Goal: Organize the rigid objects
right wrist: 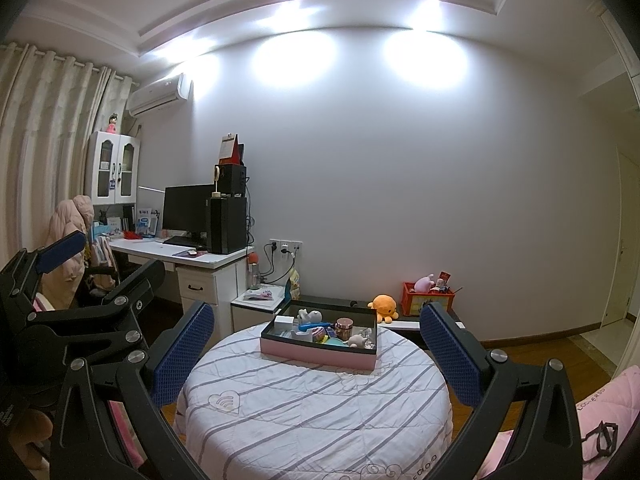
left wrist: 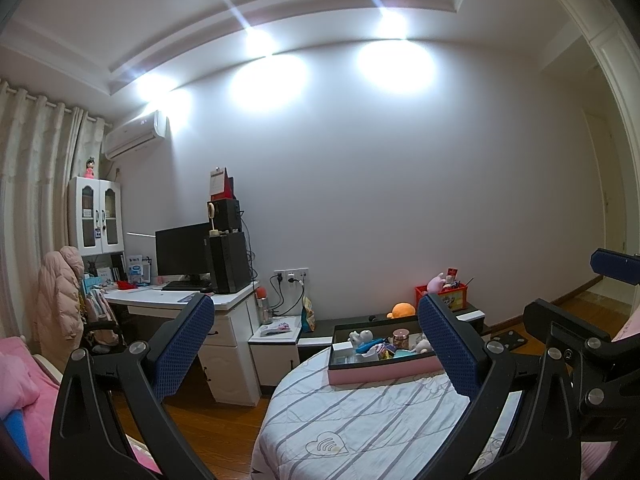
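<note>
A pink box with a black rim (right wrist: 318,354) (left wrist: 384,374) sits on the far part of a round table with a striped white cover (right wrist: 316,404) (left wrist: 360,420). Inside lie small items: a white figure (right wrist: 310,315), a blue tool (right wrist: 316,325), a brown jar (right wrist: 343,326) and others. My right gripper (right wrist: 316,356) is open, held well short of the box with nothing between its blue pads. My left gripper (left wrist: 316,352) is open too and empty, to the left of the right one. Each gripper shows at the edge of the other's view.
A white desk (right wrist: 180,256) with a monitor and computer tower stands at the left, a chair with a pink coat beside it. A low bench behind the table carries an orange plush (right wrist: 383,306) and a red crate (right wrist: 428,300). Pink bedding lies at both near sides.
</note>
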`<state>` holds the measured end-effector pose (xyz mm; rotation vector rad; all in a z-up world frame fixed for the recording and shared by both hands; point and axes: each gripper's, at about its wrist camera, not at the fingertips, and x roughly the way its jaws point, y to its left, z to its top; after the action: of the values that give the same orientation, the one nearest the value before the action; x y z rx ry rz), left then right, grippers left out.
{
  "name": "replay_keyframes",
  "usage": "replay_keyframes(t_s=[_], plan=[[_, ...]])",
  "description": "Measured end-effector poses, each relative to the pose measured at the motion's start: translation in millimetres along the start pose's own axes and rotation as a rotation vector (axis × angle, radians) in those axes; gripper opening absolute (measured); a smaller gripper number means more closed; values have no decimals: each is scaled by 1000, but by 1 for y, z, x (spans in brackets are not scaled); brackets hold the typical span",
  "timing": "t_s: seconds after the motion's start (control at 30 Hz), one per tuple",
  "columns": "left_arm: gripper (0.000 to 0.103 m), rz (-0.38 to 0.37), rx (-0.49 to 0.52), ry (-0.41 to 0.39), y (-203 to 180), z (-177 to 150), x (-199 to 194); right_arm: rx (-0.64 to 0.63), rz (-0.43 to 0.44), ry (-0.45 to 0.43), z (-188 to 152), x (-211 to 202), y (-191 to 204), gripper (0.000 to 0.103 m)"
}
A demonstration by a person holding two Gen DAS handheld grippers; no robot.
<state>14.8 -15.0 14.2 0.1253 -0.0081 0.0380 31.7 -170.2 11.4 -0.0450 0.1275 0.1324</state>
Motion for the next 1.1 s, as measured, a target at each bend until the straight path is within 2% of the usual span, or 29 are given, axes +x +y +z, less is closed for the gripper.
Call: replay_keyframes(t_s=[1.1], plan=[[103,0,2,-2,6,-1,-1,0,3,4,-2,0,1,103]])
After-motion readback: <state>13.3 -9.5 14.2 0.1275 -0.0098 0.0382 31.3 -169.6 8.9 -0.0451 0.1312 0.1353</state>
